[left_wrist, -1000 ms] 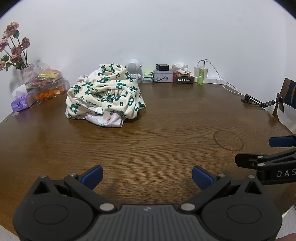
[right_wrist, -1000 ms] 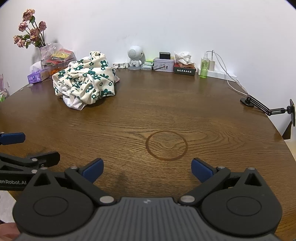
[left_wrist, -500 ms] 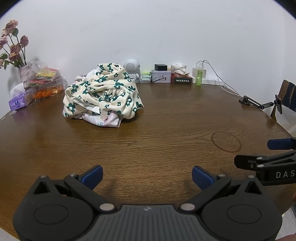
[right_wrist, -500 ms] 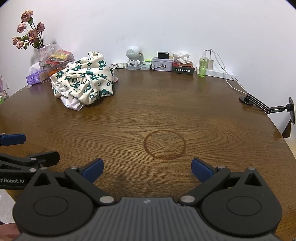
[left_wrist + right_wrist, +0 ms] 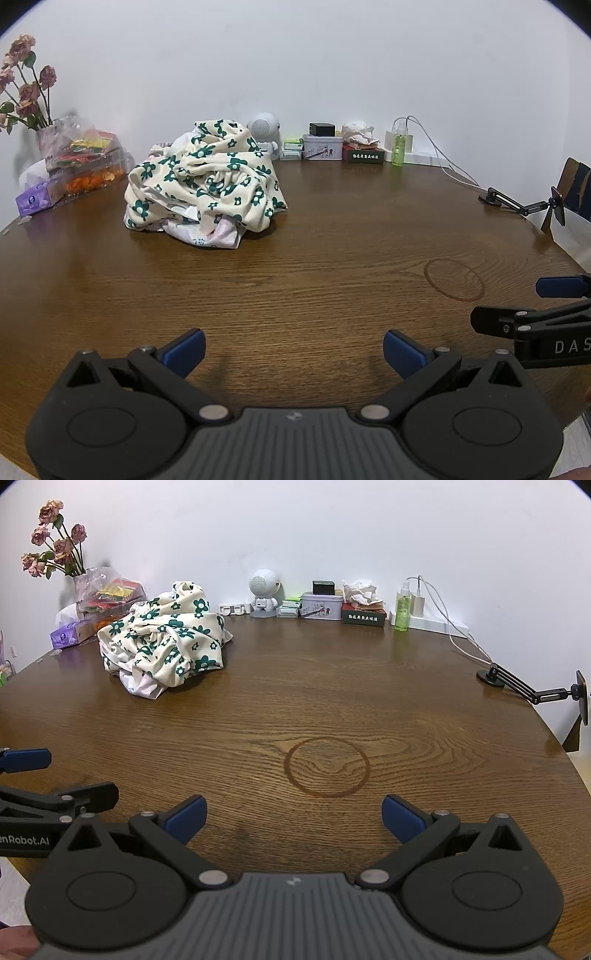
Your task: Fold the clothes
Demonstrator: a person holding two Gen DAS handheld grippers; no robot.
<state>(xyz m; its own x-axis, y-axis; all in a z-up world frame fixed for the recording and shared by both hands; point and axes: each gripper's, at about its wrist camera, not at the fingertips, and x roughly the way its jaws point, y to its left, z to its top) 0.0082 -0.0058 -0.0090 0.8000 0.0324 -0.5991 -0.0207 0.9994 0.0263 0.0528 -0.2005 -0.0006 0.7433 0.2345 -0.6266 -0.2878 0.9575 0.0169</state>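
**Reaching for the crumpled floral garment**

Both tongs wide open and empty, hovering low over the near edge of the round wooden table (image 5: 295, 266). Left gripper (image 5: 293, 350) with blue pads (image 5: 184, 349) spread far apart; right gripper (image 5: 291, 818) likewise, just beside it on the right, a side pad showing at the edge of each view. Nothing between either pair of fingers.

Cream garment with green flowers (image 5: 207, 188) bunched in a heap well ahead of the left tongs and slightly to their left; from the right tongs, far ahead and clearly off to the left (image 5: 162, 646). A paler, pinkish cloth (image 5: 207, 236) peeking from under the heap's near side, so probably more than one piece there.

Step in hand, judged from the layout: approach and first grasp, nothing folded yet. Best done by keeping both tongs open on the way in, coming low toward the heap's near edge, and pinching only the top floral layer at a hem or corner rather than the middle of the bunch. Worth lifting and dragging toward the bare wood nearer the tongs, by the ring-shaped stain (image 5: 327, 766), for room to spread flat. Clutter behind the heap, the small white robot figure (image 5: 264, 134) and the tissue box (image 5: 35, 197), best avoided by not overshooting.
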